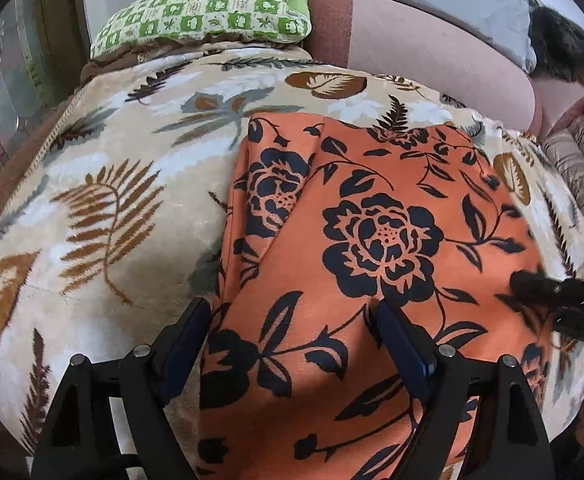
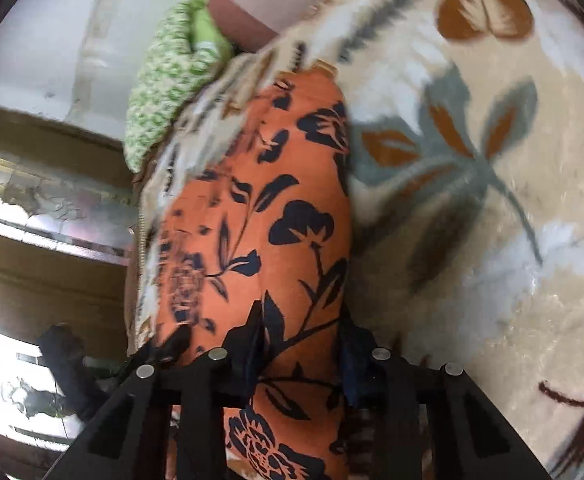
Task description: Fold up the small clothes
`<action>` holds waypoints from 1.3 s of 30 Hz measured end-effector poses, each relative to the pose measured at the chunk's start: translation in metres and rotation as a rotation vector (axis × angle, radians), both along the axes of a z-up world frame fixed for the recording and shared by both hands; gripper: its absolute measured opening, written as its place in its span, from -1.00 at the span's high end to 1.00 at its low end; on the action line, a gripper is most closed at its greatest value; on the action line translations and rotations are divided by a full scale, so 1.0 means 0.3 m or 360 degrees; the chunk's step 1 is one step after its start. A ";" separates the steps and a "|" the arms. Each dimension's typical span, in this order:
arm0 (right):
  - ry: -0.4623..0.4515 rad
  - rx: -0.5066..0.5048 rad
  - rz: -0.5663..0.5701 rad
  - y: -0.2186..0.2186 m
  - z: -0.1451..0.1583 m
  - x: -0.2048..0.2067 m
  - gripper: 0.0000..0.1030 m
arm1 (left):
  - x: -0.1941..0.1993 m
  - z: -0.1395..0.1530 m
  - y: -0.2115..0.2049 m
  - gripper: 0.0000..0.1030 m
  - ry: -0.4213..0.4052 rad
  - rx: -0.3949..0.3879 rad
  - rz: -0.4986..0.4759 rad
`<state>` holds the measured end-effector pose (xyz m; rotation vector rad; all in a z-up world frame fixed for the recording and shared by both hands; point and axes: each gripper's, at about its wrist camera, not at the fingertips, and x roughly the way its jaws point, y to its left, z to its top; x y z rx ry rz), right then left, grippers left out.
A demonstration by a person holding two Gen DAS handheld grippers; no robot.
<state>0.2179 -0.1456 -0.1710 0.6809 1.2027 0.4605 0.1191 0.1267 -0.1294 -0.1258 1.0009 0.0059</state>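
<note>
Orange floral garment [image 1: 372, 240] lies folded on a leaf-patterned blanket [image 1: 111, 200] covering a bed. Left gripper [image 1: 292, 320] rests over its near edge, jaws spread wide and gripping nothing. Right gripper [image 2: 304, 344] has its jaws narrowed around a raised fold of the cloth; contact is blurred.

Both wrist views look steeply down, close over the bed. They share the orange black-flowered cloth [image 1: 372, 240] [image 2: 259, 240] and the green checked pillow [image 1: 207, 8] [image 2: 163, 92] in their upper left.

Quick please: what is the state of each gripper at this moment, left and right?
Left gripper: open wide, orange floral cloth lies between its jaws, not pinched.
Right gripper: half closed around a fold of the cloth; a firm grip cannot be told.
</note>
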 end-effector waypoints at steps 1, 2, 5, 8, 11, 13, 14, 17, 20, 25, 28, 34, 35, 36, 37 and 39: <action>0.0073 -0.0030 0.0001 0.000 -0.038 0.008 0.10 | 0.003 -0.004 0.003 -0.67 0.0015 -0.0023 0.0006; 0.0131 0.0042 -0.0010 -0.010 -0.077 0.013 -0.09 | 0.004 -0.006 0.001 -0.67 0.0025 -0.0019 0.0013; 0.0072 0.0076 -0.0040 -0.045 -0.007 -0.018 -0.13 | -0.004 0.000 -0.001 -0.67 0.0004 0.0002 -0.0001; 0.0002 0.0066 0.0012 -0.045 0.045 -0.057 -0.23 | -0.001 -0.008 0.006 -0.67 0.0014 -0.0019 0.0004; 0.0099 0.0096 0.0036 -0.045 -0.009 -0.094 -0.28 | 0.002 -0.016 0.008 -0.67 0.0021 -0.0027 0.0008; 0.0112 0.0109 0.0104 -0.027 -0.050 -0.100 -0.22 | 0.005 -0.022 0.011 -0.67 0.0026 -0.0031 0.0003; 0.0093 0.0113 0.0125 -0.023 -0.048 -0.108 0.25 | 0.005 -0.023 0.014 -0.67 0.0027 -0.0036 0.0005; 0.0008 0.0062 0.0109 -0.028 0.003 -0.134 0.41 | 0.003 -0.025 0.025 -0.67 0.0023 -0.0056 0.0014; 0.0187 0.0115 0.0050 -0.051 -0.114 -0.127 0.43 | 0.007 -0.028 0.021 -0.69 0.0048 -0.0080 0.0004; 0.0047 -0.0023 0.0051 -0.075 0.009 -0.154 -0.15 | -0.099 0.083 0.091 -0.68 -0.0142 -0.0142 0.0024; -0.0136 -0.0159 -0.0024 -0.108 0.125 -0.166 -0.15 | -0.188 0.071 0.220 -0.69 -0.0127 -0.0354 0.0162; -0.0367 -0.0258 0.0191 0.072 0.254 -0.090 -0.16 | -0.264 -0.068 0.381 -0.67 0.0047 -0.1030 0.0306; -0.0373 -0.0268 0.0224 0.108 0.253 -0.079 -0.16 | -0.264 -0.082 0.374 -0.66 0.0068 -0.1037 0.0308; -0.0373 -0.0269 0.0246 0.126 0.244 -0.080 -0.16 | -0.259 -0.092 0.358 -0.66 0.0091 -0.1038 0.0288; -0.0364 -0.0262 0.0262 0.135 0.236 -0.074 -0.16 | -0.256 -0.092 0.349 -0.65 0.0096 -0.1038 0.0273; -0.0326 -0.0276 0.0277 0.140 0.209 -0.069 -0.16 | -0.245 -0.077 0.311 -0.65 0.0079 -0.1022 0.0192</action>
